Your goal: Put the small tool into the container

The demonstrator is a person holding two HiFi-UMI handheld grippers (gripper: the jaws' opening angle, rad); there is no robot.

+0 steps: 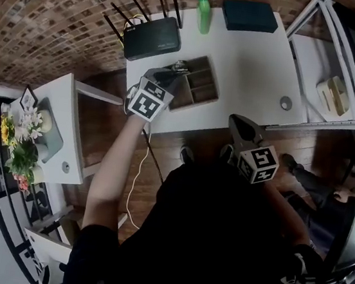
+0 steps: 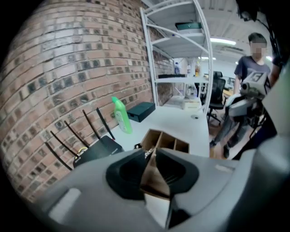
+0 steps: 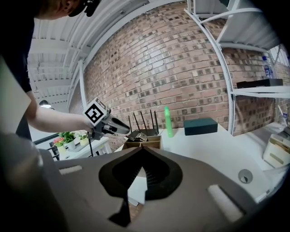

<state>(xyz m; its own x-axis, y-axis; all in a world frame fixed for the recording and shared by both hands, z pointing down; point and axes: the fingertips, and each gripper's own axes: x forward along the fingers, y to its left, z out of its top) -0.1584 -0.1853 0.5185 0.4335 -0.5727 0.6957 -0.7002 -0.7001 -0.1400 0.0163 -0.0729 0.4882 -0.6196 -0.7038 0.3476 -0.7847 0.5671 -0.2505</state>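
A wooden container (image 1: 194, 106) with several compartments stands on the white table (image 1: 258, 71). The small metal tool (image 1: 181, 65) lies at its far left corner, on the rim; I cannot tell whether it is inside a compartment. My left gripper (image 1: 173, 73) hovers just at that corner. Along its jaws, which stand slightly apart, I see the tool (image 2: 148, 153) just beyond the tips and the container (image 2: 170, 142) through the gap; nothing is pressed between the pads. My right gripper (image 1: 235, 120) stays back at the table's near edge, its jaws closed on nothing (image 3: 143, 149). From there the tool (image 3: 137, 135) shows atop the container (image 3: 154, 144).
A black router (image 1: 152, 37) with antennas sits behind the container. A green bottle (image 1: 204, 12) and a dark box (image 1: 249, 16) stand at the back. A round grommet (image 1: 286, 102) is at the right. A side table with flowers (image 1: 26, 131) stands at the left, and a person (image 2: 253, 59) stands beyond the table.
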